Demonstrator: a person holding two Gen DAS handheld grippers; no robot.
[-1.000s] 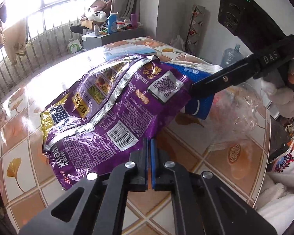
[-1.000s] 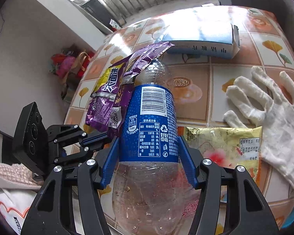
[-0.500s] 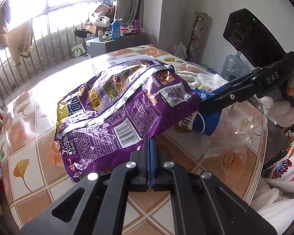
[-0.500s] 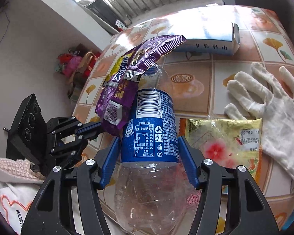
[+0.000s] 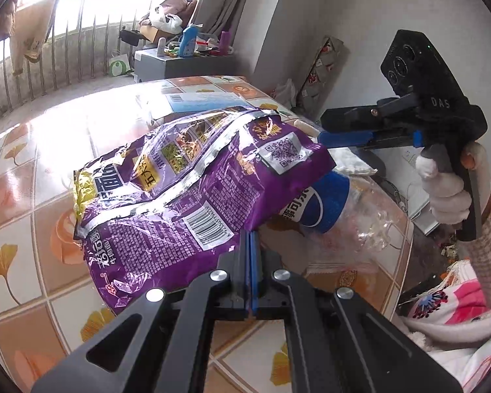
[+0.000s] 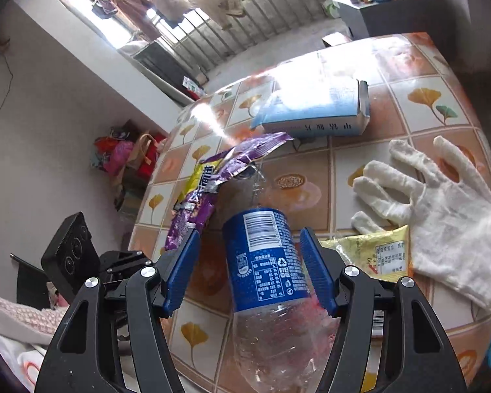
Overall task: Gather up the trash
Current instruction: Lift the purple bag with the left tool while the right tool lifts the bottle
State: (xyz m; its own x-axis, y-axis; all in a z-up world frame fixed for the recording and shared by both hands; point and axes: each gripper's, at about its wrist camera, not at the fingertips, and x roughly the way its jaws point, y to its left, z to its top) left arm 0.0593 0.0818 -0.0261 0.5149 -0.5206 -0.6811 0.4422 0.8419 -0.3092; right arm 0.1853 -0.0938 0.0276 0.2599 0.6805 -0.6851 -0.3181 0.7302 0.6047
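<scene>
A crumpled purple snack bag (image 5: 193,196) hangs above the tiled table (image 5: 23,203), and my left gripper (image 5: 250,240) is shut on its lower edge. Part of the bag drapes over a clear plastic bottle with a blue label (image 5: 327,203). In the right wrist view the bottle (image 6: 262,255) lies tilted between the jaws of my right gripper (image 6: 249,232). The left pad stands clear of the label and the right pad is close beside it. In the left wrist view the right gripper (image 5: 324,127) hovers above the bottle, held by a gloved hand (image 5: 448,193).
A blue and white carton (image 6: 314,111) lies at the far side of the table. A white glove (image 6: 442,216) and a yellow packet (image 6: 376,255) lie right of the bottle. The table edge (image 6: 154,177) runs along the left, with bags on the floor beyond.
The right jaws have spread off the bottle and risen, leaving it lower between them. The left gripper has rolled a little, with the purple bag raised higher.
</scene>
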